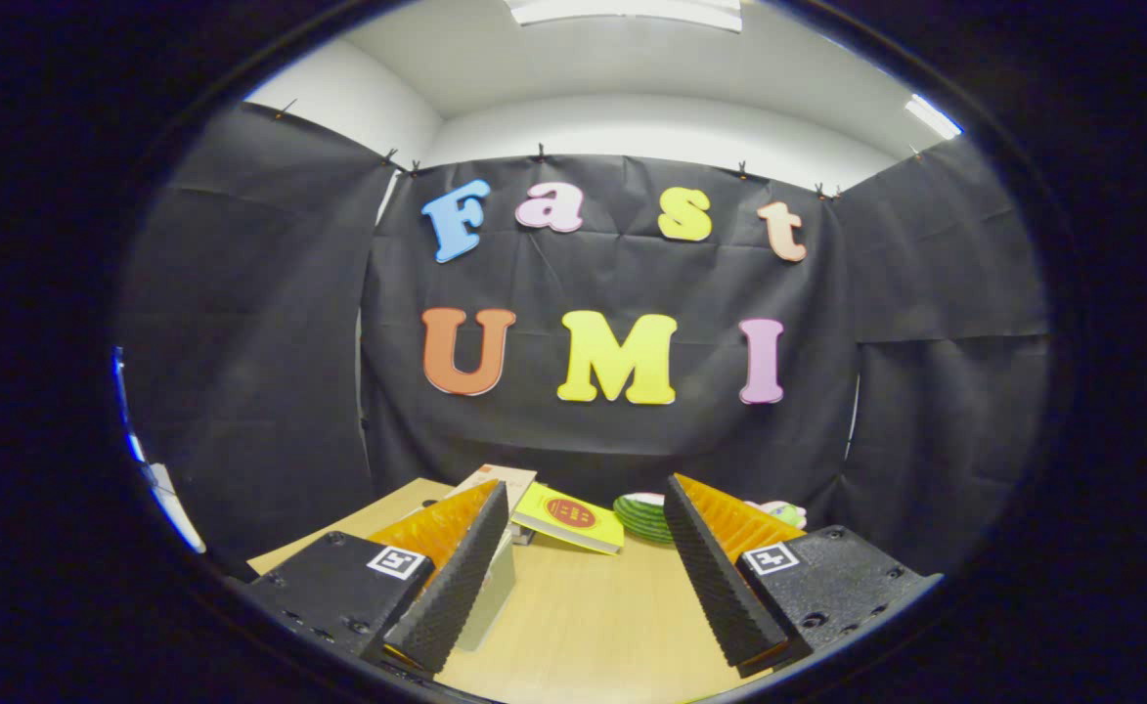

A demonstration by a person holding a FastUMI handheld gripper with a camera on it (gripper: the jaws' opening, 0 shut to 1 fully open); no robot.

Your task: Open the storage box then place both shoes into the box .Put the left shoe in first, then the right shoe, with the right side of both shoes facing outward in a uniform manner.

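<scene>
Fingers (495, 533) spread apart above table (583, 626), nothing between; yellow booklet (570, 518) beyond.

Desk (593, 626): pale wood grain. Booklet (570, 517): yellow cover with red round emblem. Round item (643, 516) beside it: green, dark-striped. Box (488, 587) by left finger: pale grey-white.

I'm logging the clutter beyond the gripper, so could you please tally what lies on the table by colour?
Yellow: 1, a flat packet
Green: 1, a striped round thing
Pale: 1, a box by one finger
Total: 3
The gripper is open above the table.
</scene>
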